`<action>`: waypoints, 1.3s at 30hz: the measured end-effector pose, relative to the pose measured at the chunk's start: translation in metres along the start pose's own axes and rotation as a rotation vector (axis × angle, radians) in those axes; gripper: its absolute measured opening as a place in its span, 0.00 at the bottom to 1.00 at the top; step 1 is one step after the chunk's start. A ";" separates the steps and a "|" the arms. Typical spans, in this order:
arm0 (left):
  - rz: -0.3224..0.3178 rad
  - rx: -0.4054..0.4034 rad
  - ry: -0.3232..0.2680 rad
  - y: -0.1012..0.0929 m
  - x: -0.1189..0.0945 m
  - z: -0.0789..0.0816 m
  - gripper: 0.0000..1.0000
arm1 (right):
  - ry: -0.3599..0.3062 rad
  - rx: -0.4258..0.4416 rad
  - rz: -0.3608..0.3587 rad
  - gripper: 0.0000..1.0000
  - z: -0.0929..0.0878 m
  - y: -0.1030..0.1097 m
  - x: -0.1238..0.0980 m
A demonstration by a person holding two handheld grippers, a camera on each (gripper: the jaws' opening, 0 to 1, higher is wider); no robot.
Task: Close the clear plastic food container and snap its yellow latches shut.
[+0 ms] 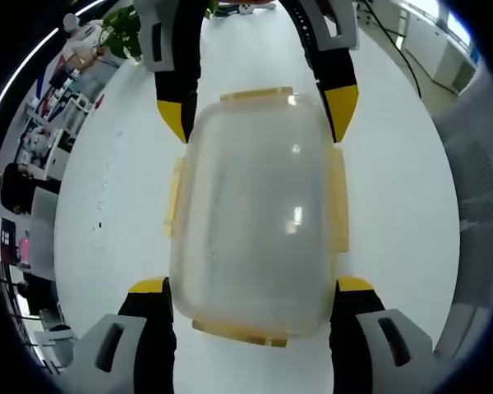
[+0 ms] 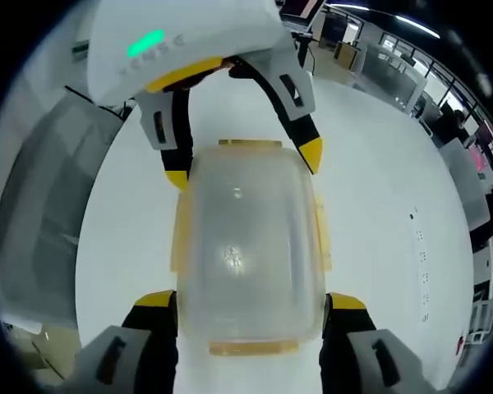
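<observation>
A clear plastic container (image 1: 259, 213) with its lid on lies on the white table (image 1: 115, 189), between two grippers that face each other. Yellow latches (image 1: 338, 201) stick out on its long sides and at both ends. My left gripper (image 1: 251, 285) has its yellow-tipped jaws spread wide against the near end's sides. My right gripper (image 1: 257, 111) clasps the far end the same way. In the right gripper view the container (image 2: 251, 246) sits between my right gripper (image 2: 251, 301) at the bottom and my left gripper (image 2: 243, 164) at the top. A yellow latch (image 2: 251, 348) shows at the near end.
A grey chair (image 1: 476, 205) stands past the table edge, also seen in the right gripper view as a grey chair (image 2: 41, 205). A green plant (image 1: 123, 29) and office desks with a person (image 1: 16, 189) lie beyond the table.
</observation>
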State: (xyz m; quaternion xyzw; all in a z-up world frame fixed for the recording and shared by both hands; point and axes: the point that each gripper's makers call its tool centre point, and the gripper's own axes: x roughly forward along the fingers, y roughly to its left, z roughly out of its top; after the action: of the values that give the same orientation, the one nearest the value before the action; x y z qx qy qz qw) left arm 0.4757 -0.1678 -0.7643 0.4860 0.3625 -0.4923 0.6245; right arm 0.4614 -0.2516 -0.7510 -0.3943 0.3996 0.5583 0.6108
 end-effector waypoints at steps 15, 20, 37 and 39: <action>0.012 -0.030 0.014 -0.008 -0.013 -0.037 0.75 | -0.005 -0.028 0.015 0.70 0.034 0.009 0.014; 0.020 -0.042 0.021 -0.006 -0.016 -0.053 0.76 | -0.002 -0.039 0.020 0.70 0.049 0.009 0.020; 0.031 -0.052 0.020 0.004 -0.016 -0.068 0.76 | 0.006 -0.052 0.025 0.71 0.064 -0.001 0.028; 0.031 -0.053 0.018 0.006 -0.016 -0.070 0.76 | 0.008 -0.053 0.025 0.71 0.066 -0.002 0.028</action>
State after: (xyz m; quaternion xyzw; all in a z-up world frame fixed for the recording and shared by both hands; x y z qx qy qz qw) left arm 0.4794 -0.0960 -0.7661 0.4792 0.3735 -0.4682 0.6416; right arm 0.4682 -0.1807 -0.7525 -0.4073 0.3922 0.5748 0.5915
